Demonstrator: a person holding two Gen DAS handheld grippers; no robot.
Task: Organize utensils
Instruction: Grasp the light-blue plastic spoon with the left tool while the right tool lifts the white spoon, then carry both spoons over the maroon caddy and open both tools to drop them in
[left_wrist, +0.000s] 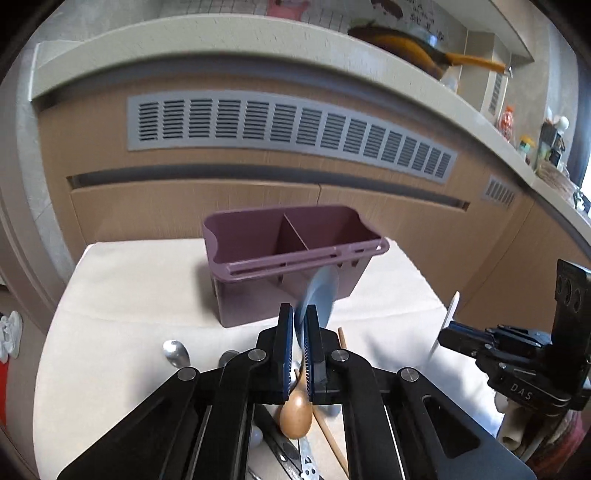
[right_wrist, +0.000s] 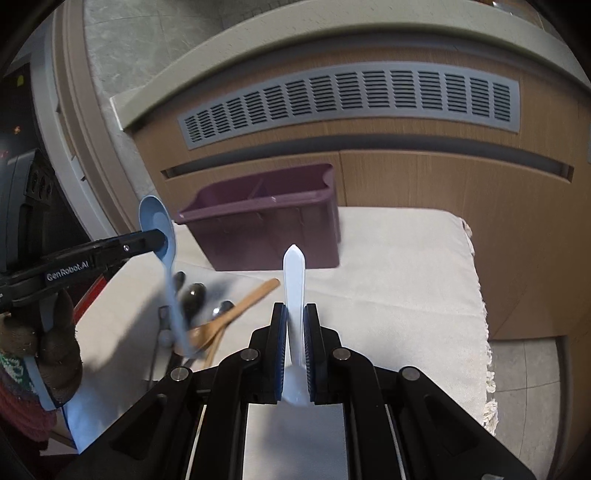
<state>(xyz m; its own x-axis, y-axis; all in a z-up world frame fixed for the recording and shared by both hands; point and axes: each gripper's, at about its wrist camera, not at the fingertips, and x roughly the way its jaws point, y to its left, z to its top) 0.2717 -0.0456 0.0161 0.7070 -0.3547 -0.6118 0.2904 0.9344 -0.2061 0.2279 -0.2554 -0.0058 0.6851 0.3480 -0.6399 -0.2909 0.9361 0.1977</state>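
Left gripper (left_wrist: 300, 321) is clamped on a blue spoon (left_wrist: 319, 295) — pads pinch it near the neck, bowl up and forward of the fingertips, handle hanging down below the jaws. In the right wrist view the same spoon (right_wrist: 157, 225) is lifted clear of the cloth, bowl at the top, handle blurred as it trails toward the pile.

Right gripper (right_wrist: 294, 325) is clamped on a white plastic utensil (right_wrist: 294, 295); its pointed handle end sticks up past the fingertips, and which kind of utensil it is I can't tell. From the left wrist view it shows as a thin white strip (left_wrist: 448, 317) held upright off to the right.

Purple utensil caddy (left_wrist: 291, 254) stands upright on the cream cloth (left_wrist: 129, 295) at the far side of the table, just in front of the wood cabinet with the grey vent grille (left_wrist: 288, 129). It has 2 compartments split by 1 divider, with a slotted rail along the near rim. What can be seen of the compartments is empty.

Loose pile still on the cloth, near side, below and beside the left gripper: a wooden spoon (right_wrist: 236, 314), a metal spoon (left_wrist: 176, 352), darker metal spoon bowls (right_wrist: 194, 295), and flat metal handles at the bottom edge — partly hidden by the gripper body.

Neither held utensil is touching the caddy; both sit short of it.
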